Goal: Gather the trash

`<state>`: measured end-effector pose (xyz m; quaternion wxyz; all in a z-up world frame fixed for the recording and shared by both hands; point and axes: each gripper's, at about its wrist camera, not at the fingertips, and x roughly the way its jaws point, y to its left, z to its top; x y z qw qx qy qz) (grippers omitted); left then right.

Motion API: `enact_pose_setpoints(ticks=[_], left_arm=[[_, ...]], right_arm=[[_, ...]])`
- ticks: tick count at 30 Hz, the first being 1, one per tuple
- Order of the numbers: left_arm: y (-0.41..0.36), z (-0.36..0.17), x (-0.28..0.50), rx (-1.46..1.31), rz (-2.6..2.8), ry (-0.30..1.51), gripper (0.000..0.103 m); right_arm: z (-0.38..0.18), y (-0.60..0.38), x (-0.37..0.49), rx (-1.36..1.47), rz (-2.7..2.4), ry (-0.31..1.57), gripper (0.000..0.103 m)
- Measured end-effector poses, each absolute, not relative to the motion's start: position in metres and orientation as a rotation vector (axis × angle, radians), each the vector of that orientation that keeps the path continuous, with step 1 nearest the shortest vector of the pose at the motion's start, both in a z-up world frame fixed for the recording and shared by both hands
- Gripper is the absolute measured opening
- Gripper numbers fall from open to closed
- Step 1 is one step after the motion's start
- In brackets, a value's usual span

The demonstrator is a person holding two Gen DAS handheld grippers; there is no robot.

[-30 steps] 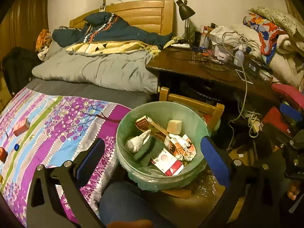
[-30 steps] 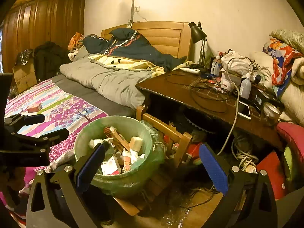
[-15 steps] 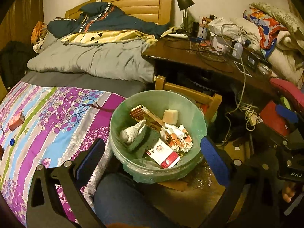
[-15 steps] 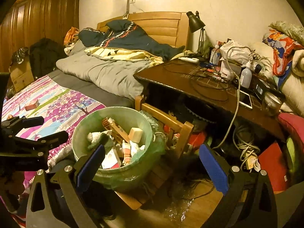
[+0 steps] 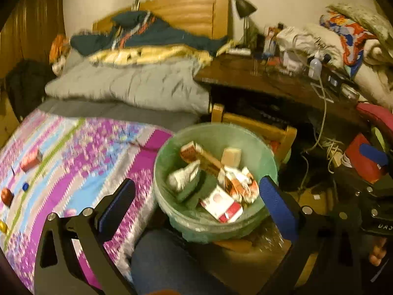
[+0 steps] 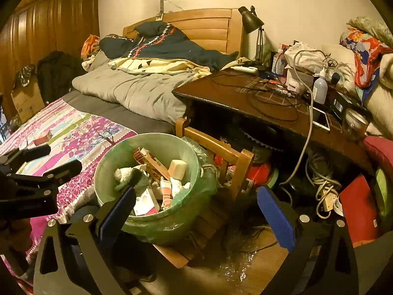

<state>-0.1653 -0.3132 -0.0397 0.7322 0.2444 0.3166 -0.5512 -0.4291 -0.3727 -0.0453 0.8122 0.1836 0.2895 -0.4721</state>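
**Cluttered bedroom, bin half full, more trash waiting on the bed**

Bedroom clutter fills both views: a bed with a purple flowered cover (image 5: 81, 162), a dark desk (image 6: 245, 93) loaded with cables and bottles, and a small wooden chair (image 6: 221, 152) between them. On the chair stands the green-lined trash bin (image 6: 110, 162), already holding cartons, a crumpled tissue and a beige block.

Both tools carry nothing. The left gripper (image 5: 194, 204) has its jaws wide apart and hangs over the near rim of the bin; the right gripper (image 6: 194, 209) is also spread wide, near the bin on the desk side. A knee in blue jeans (image 5: 159, 258) shows just below the bin.

Trash not yet collected lies on the bed cover, to the left: a small orange box (image 5: 30, 159), a blue bottle cap (image 5: 25, 186) and a reddish round piece (image 5: 7, 196) near the edge of the view.

I judge the next step is to fetch one of these with the left gripper. To do it well, bring the fingers down on both sides of the box across its narrow width, and press only lightly into the soft cover, so the cloth is not pinched together with the box. Close firmly, lift straight, then release above the middle of the bin, not on its rim. The left view is blurred, so small pieces should be checked again.
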Motion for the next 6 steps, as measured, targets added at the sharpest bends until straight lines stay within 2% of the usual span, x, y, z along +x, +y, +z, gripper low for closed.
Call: enact_pose_setpoints(ticks=[6], left_arm=[[-0.3124,-0.0434,-0.1631,0.551,-1.184,0.723,0.097]], right_arm=[[-0.0468,-0.3727,-0.4267,0.383,-1.003,0.639,0.099]])
